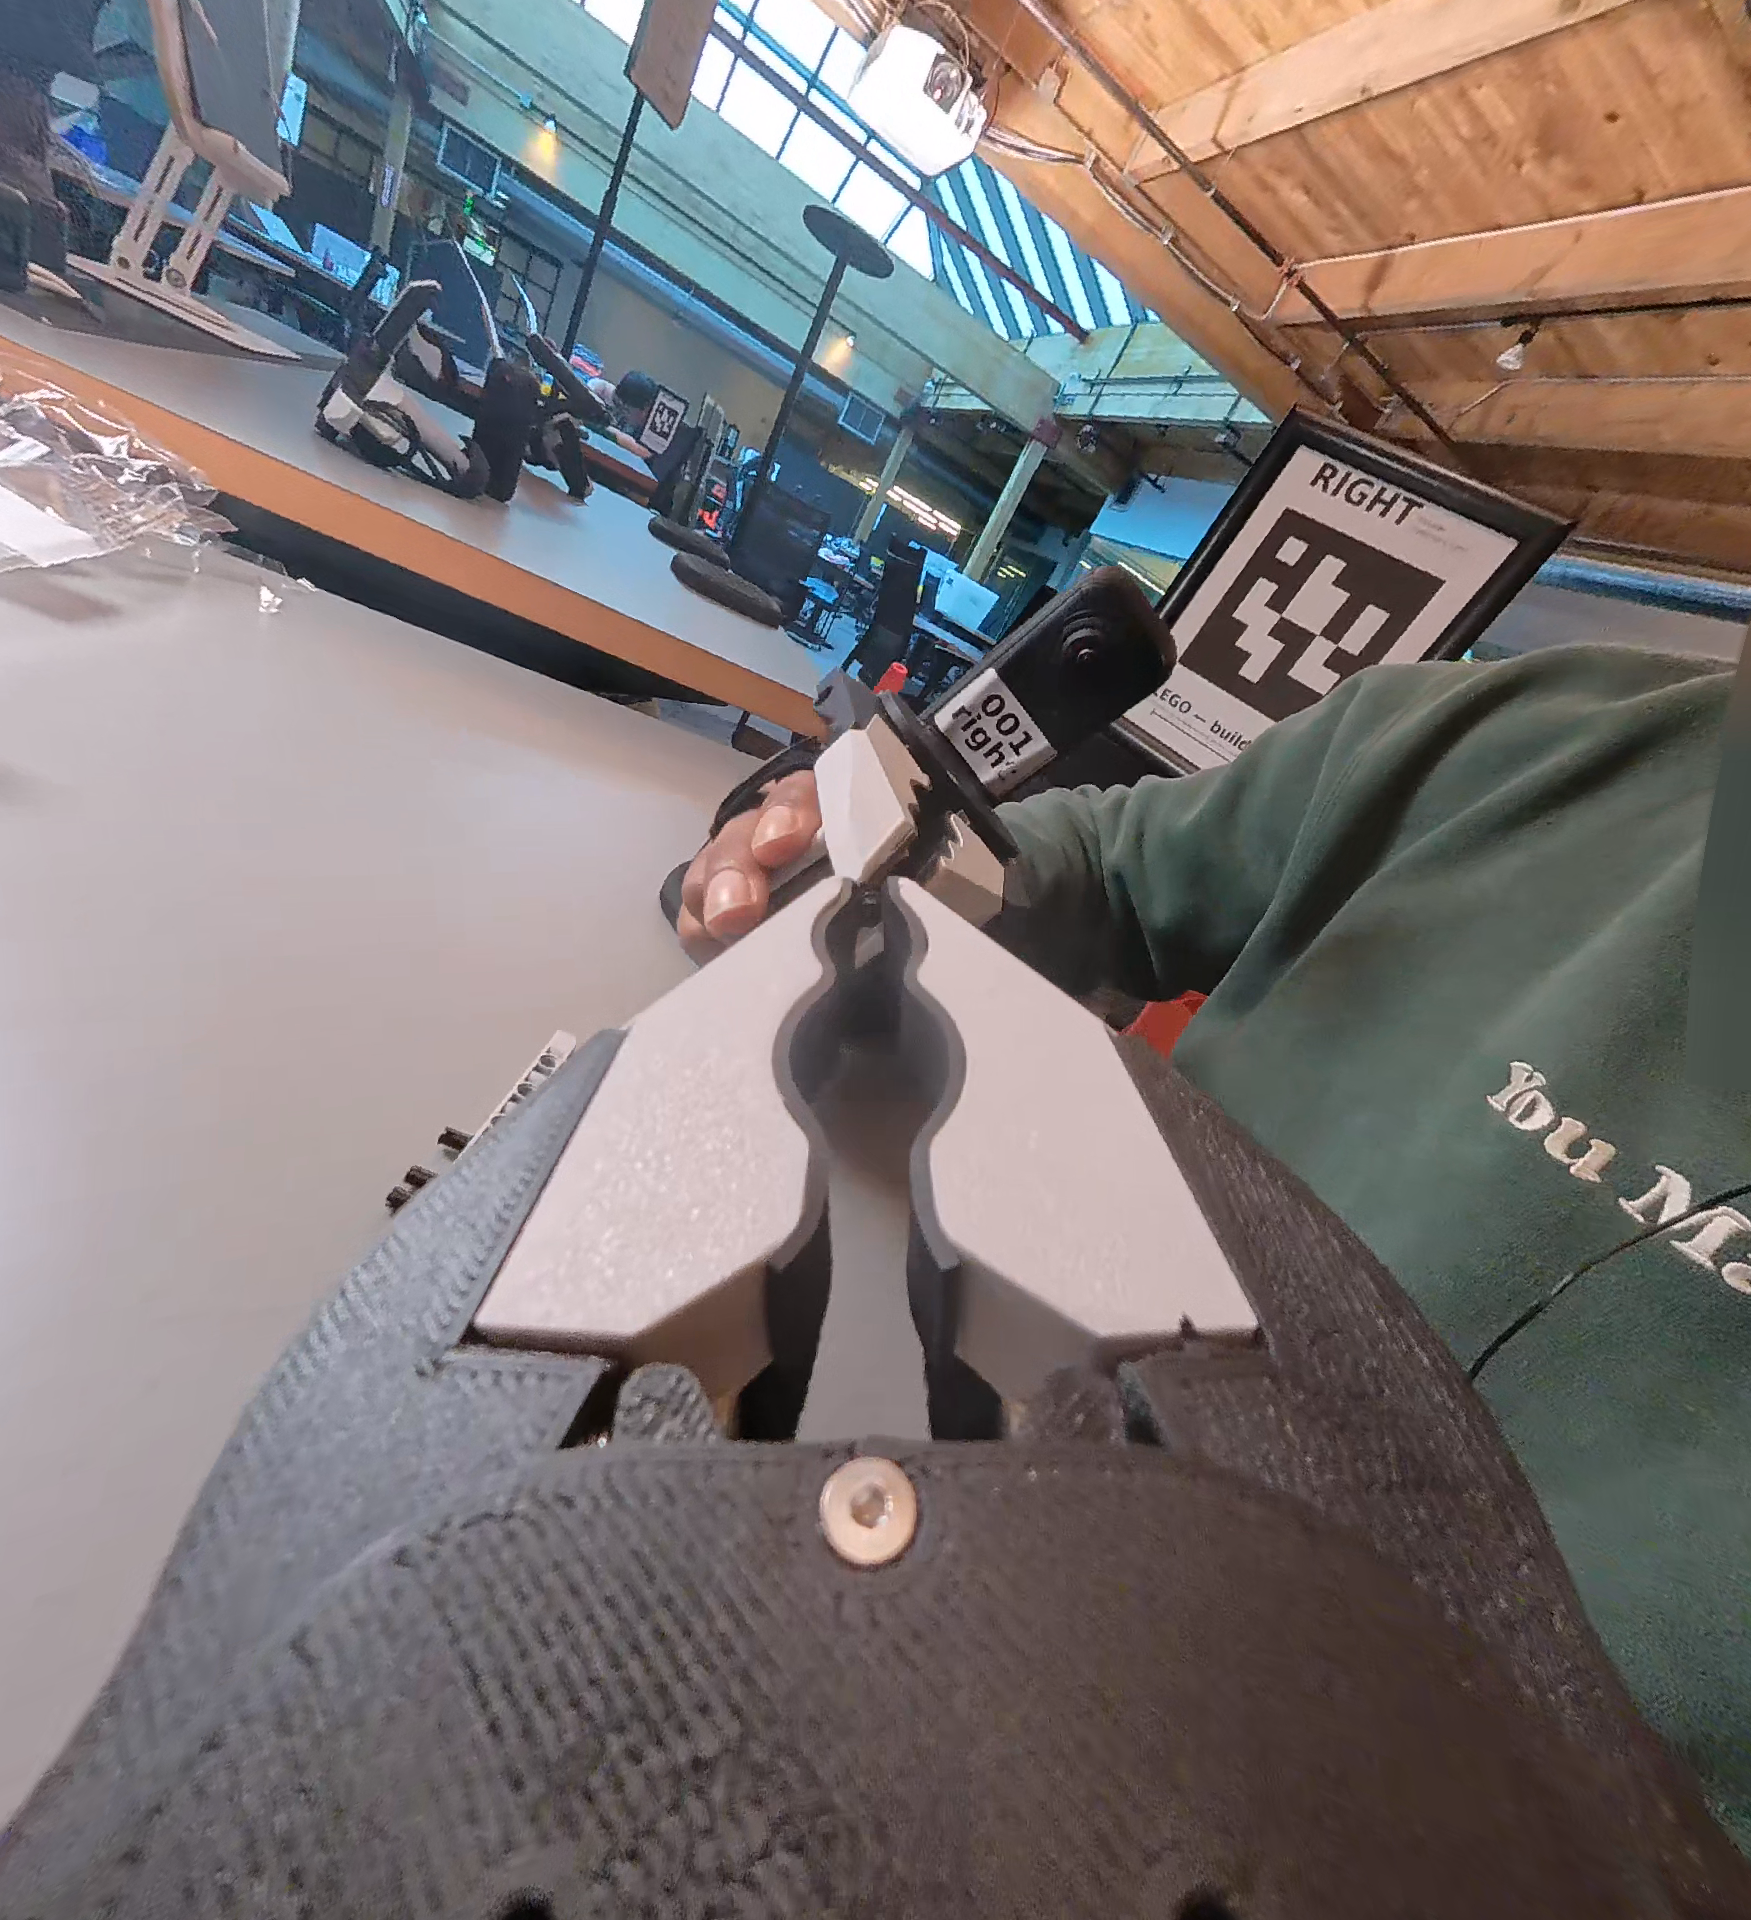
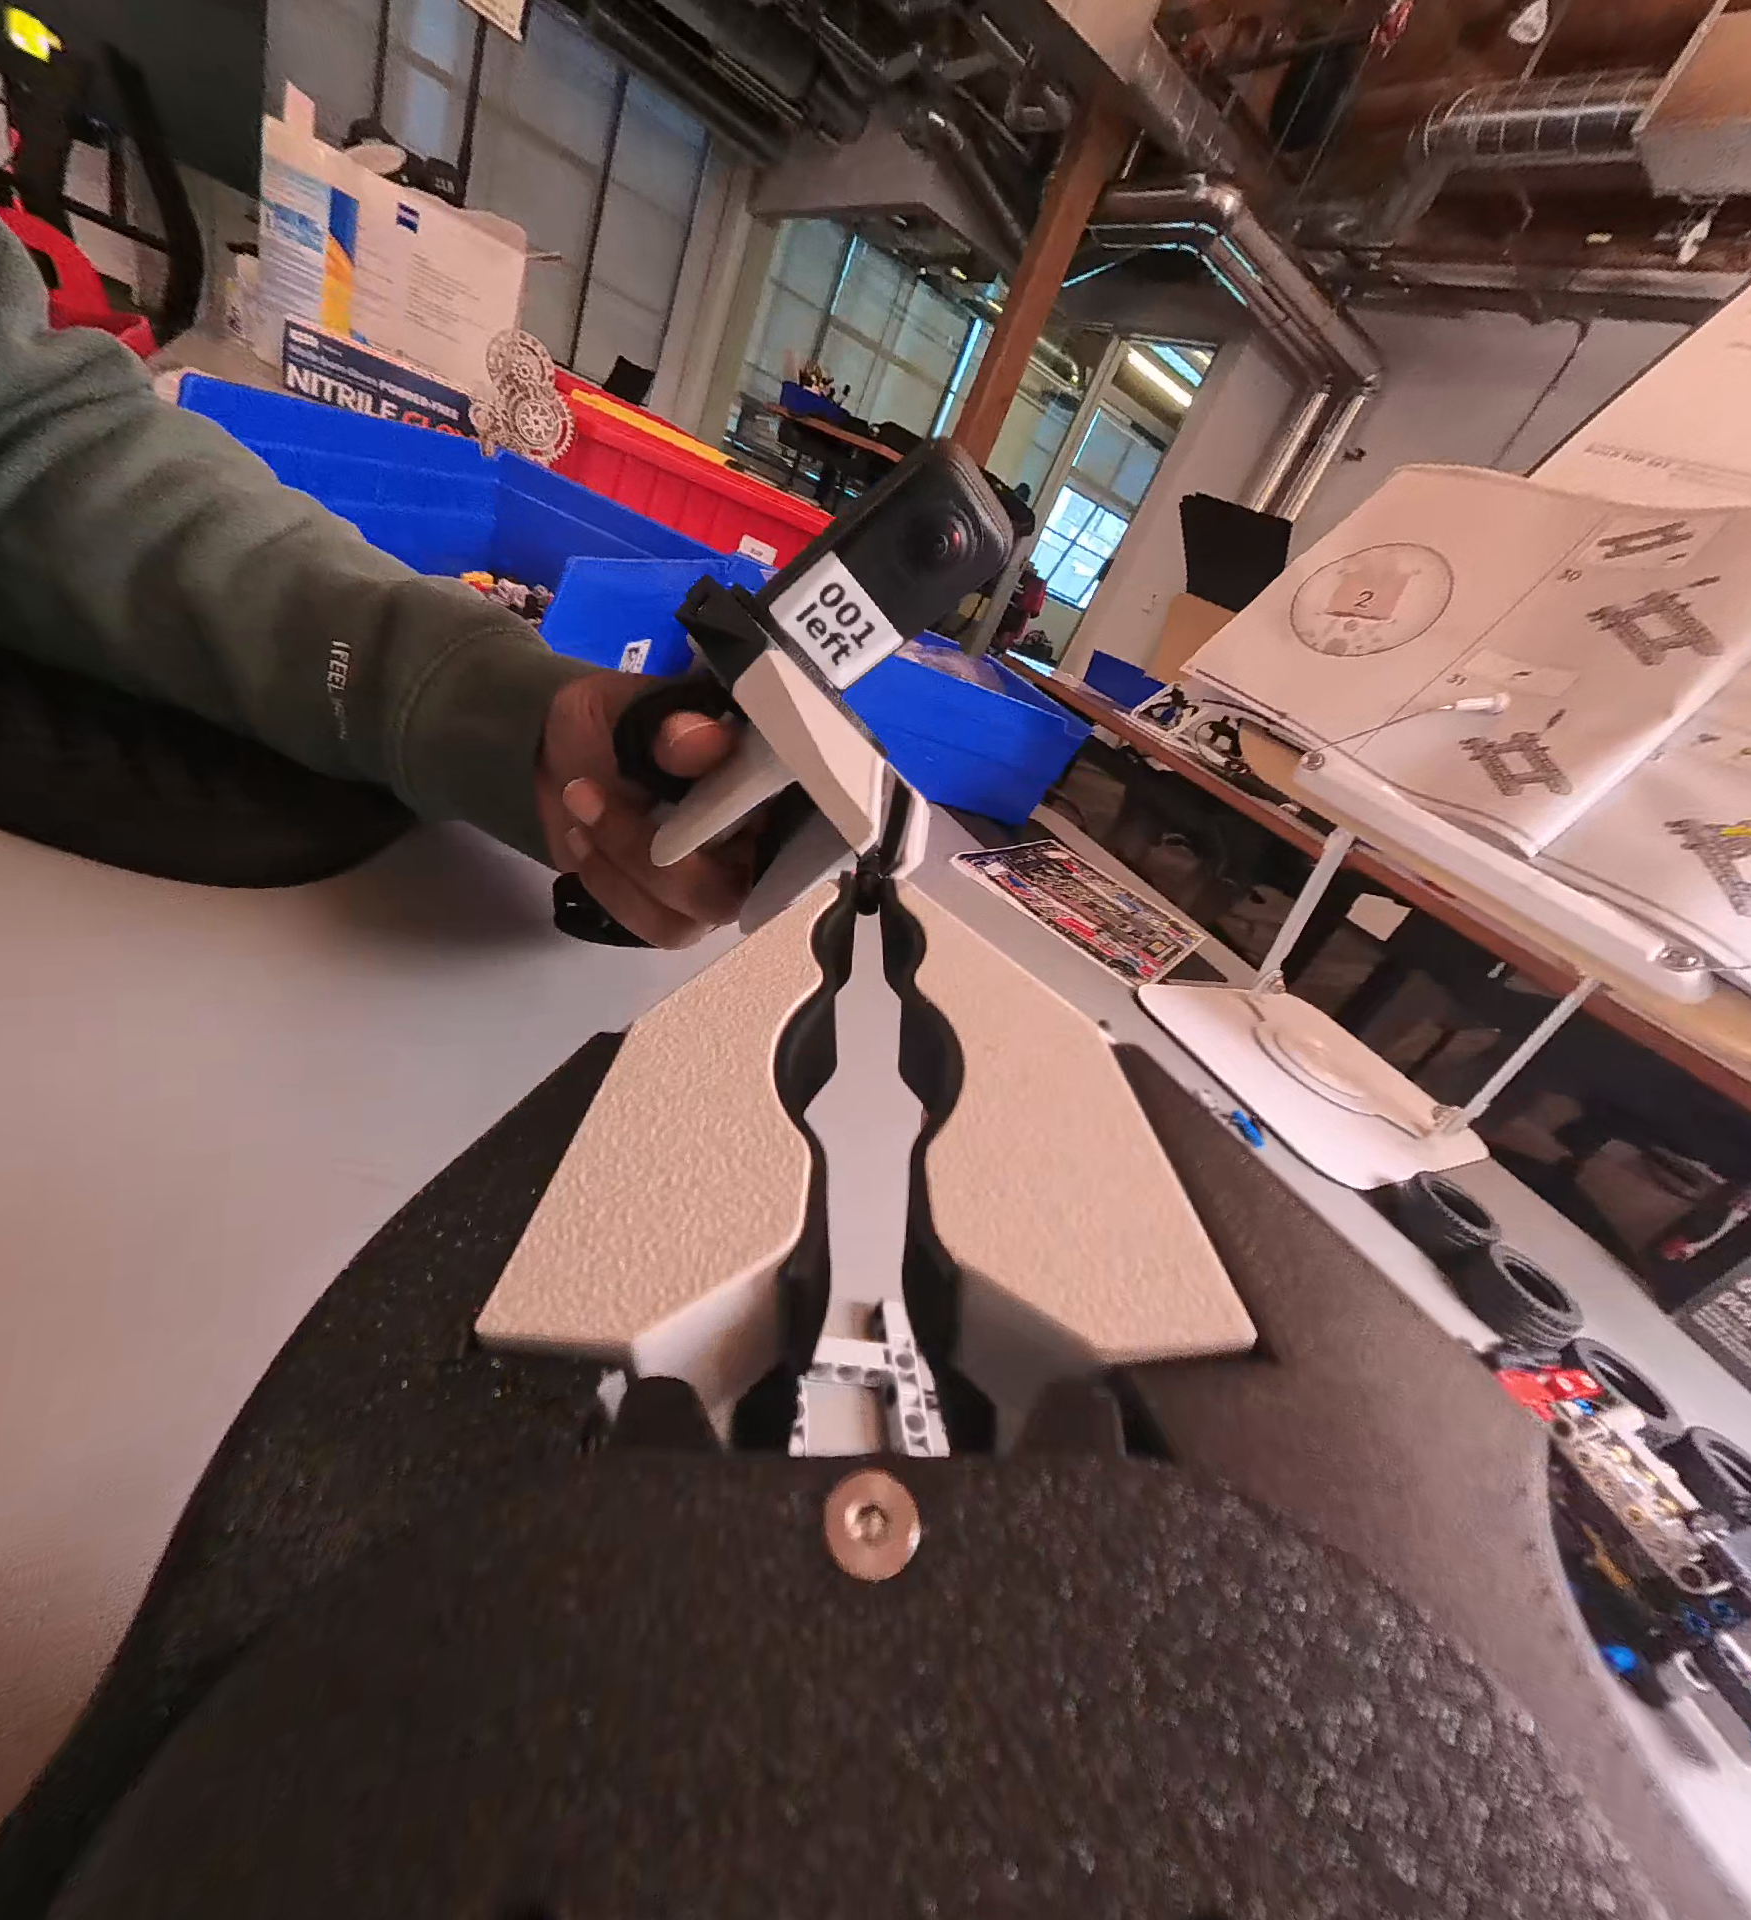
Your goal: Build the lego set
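Observation:
My two grippers meet tip to tip above the grey table [image 1: 227, 935]. My left gripper [image 1: 863, 909] is shut on a small dark lego piece [image 1: 866, 982] that sits in the hollow between its grey fingers. The right gripper [image 1: 876, 821], held by a hand, touches that piece from the far side. In the right wrist view, my right gripper [image 2: 866, 896] has its jaws almost together, pinched on the small black piece [image 2: 866, 883] at their tips. The left gripper [image 2: 850, 769] faces it. Light grey lego beams [image 2: 866, 1392] show through the gap at the finger bases.
An instruction booklet [image 2: 1473, 644] stands on a white holder at right. Black tyres [image 2: 1515, 1288] and a partly built lego car [image 2: 1681, 1558] lie along the right edge. A sticker sheet [image 2: 1079, 914], blue bins [image 2: 414, 499] and a red bin [image 2: 684, 478] lie behind. A plastic bag [image 1: 40, 457] lies far left. My two grippers' fingertips are within a few centimetres of each other.

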The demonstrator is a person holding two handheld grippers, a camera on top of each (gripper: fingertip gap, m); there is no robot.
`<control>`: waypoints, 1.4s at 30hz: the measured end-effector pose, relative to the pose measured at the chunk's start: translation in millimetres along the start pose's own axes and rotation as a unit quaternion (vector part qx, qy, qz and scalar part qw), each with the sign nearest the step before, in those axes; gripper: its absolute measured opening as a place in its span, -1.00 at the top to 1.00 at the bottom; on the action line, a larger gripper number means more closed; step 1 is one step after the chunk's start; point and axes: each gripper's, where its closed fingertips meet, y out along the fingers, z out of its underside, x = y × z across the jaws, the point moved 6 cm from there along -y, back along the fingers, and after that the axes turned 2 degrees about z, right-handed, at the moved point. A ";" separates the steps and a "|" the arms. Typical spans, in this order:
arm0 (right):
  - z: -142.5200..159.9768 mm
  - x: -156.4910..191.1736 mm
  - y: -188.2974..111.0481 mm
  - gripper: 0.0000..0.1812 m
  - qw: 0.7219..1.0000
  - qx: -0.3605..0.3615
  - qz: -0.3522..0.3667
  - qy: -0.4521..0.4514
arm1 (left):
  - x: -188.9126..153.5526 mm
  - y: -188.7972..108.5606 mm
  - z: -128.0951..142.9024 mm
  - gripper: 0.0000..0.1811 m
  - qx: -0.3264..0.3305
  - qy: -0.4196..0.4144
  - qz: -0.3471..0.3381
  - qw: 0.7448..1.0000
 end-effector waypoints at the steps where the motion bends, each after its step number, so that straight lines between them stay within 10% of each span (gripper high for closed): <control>1: 0.4 -0.6 -0.2 0.96 1.000 0.000 -0.003 0.008 | 0.7 -0.2 0.4 0.98 0.001 -0.001 -0.003 1.000; 11: 2.4 -0.4 0.2 0.96 1.000 0.006 -0.018 0.024 | -0.8 -1.2 1.6 0.98 0.028 0.008 -0.016 0.999; 22: 56.6 17.5 5.5 0.89 0.952 0.277 -0.125 -0.045 | 19.6 -0.6 54.4 0.98 0.303 0.061 -0.220 0.925; 42: 69.2 31.9 5.3 0.96 0.901 0.393 -0.185 -0.022 | 19.1 16.2 75.7 0.97 0.351 0.061 -0.199 0.913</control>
